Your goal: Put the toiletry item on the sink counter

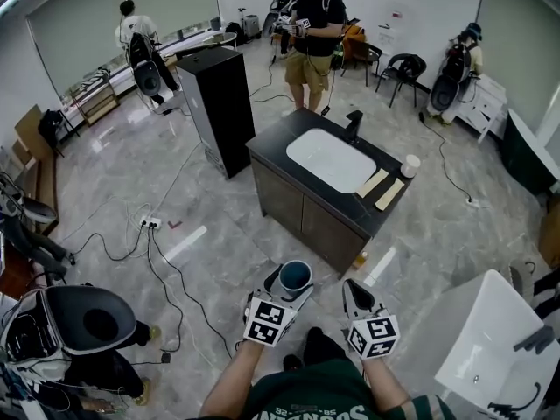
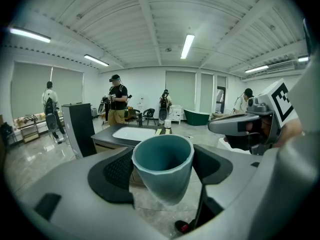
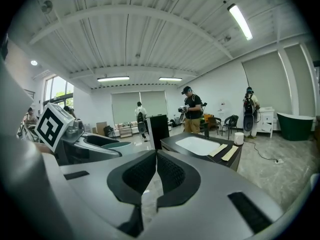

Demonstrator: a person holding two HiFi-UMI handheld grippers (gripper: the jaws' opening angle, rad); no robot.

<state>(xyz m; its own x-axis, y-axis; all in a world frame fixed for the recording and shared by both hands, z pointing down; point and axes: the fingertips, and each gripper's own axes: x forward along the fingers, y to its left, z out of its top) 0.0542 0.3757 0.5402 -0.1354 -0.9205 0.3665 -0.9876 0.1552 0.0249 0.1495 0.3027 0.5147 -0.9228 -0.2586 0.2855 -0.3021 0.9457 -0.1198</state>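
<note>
Clamped upright between the fingers of the left gripper [image 1: 289,285] is a teal faceted cup [image 2: 163,165]. The right gripper [image 3: 156,171] is clenched with fingers together on nothing, well apart from the black sink table [image 1: 278,143].

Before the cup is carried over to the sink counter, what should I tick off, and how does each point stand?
1. Cup clamped in the left gripper: ok.
2. Cup upright, mouth up: ok.
3. Right gripper empty and shut: ok.
4. Bare spot on the counter beside the basin: ok.
5. Cup empty to the bottom: cannot tell.
</note>
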